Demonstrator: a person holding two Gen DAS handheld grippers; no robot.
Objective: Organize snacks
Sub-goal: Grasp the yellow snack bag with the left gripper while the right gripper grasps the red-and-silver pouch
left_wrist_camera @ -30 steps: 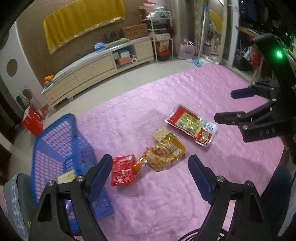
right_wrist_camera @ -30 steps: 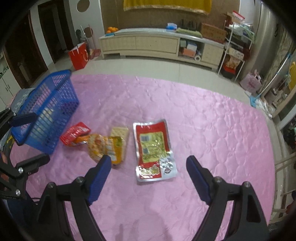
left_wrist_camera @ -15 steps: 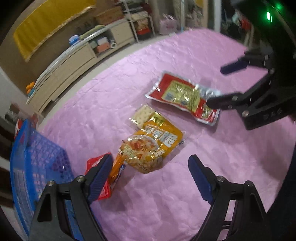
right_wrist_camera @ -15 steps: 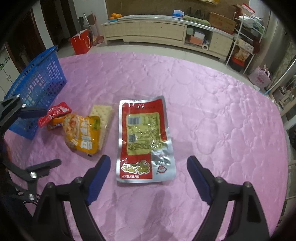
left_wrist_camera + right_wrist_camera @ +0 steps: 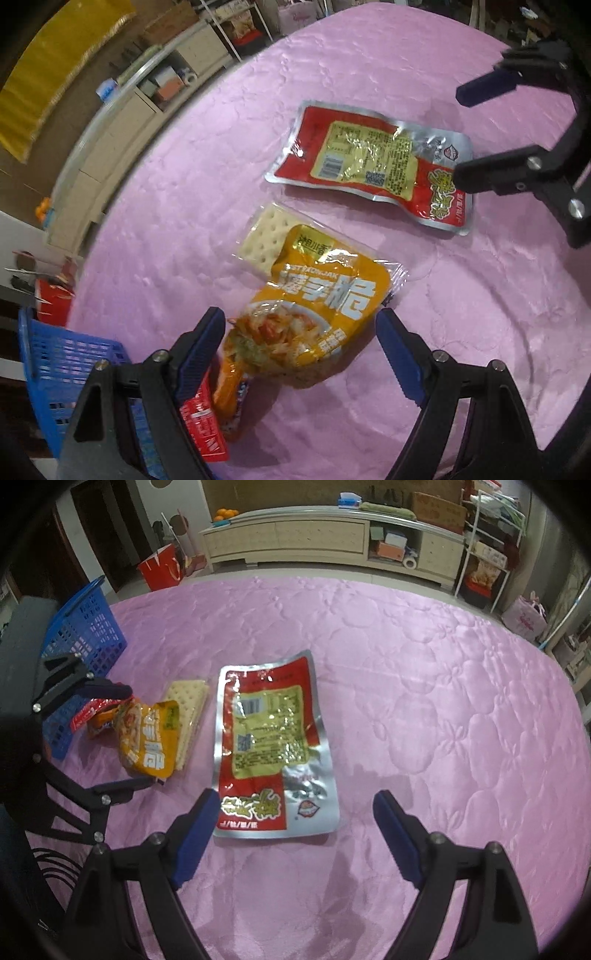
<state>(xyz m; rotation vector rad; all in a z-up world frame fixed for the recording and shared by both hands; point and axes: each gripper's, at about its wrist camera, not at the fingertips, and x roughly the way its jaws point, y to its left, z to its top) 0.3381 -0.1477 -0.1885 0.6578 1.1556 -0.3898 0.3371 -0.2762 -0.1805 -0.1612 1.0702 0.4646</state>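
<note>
big foil pouch (image 5: 271, 746) mid-quilt (image 5: 424, 701), cracker pack (image 5: 190, 716) just left under konjac bag (image 5: 149, 746), basket (image 5: 86, 635) far left

Left gripper (image 5: 301, 345) and right gripper (image 5: 295, 825): black angular plastic frames, silver screw heads, blue ribbed pads (image 5: 201, 354) inside jaws. Black cable (image 5: 55, 871) loops beside left gripper.

Both grippers point steeply down over the pink quilt (image 5: 424, 701): left gripper (image 5: 301, 347) and right gripper (image 5: 295, 823), jaws wide apart, gripping nothing.
</note>
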